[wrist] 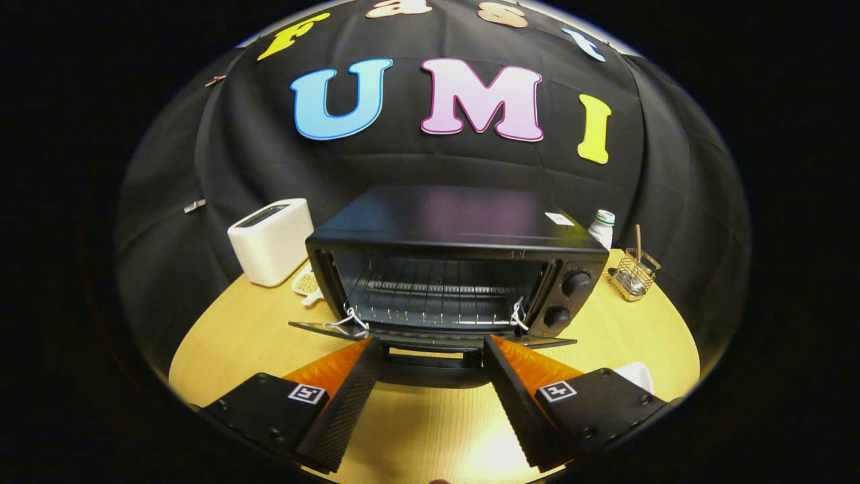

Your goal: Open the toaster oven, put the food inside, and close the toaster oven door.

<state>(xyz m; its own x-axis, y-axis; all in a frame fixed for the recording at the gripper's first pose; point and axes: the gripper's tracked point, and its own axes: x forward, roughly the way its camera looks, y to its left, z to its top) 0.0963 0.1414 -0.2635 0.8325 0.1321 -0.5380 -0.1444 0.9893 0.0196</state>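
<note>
A black toaster oven [457, 228] stands on the wooden table [235, 329] just ahead of my fingers. Its door [430, 336] is folded down flat toward me, and the handle [433, 357] lies between my fingertips. Inside, the wire rack [437, 296] is bare. Two knobs [570, 299] sit on the oven's right panel. My gripper [430, 346] is open, its fingers spread to either side of the door handle, holding nothing. A white object [638, 373] peeks out behind the right finger; I cannot tell what it is.
A white toaster [272, 240] stands left of the oven, with a small white dish [306, 282] beside it. Right of the oven are a white bottle [603, 227] and a wire holder [633, 272] with a stick in it. The black cloth wall hangs close behind.
</note>
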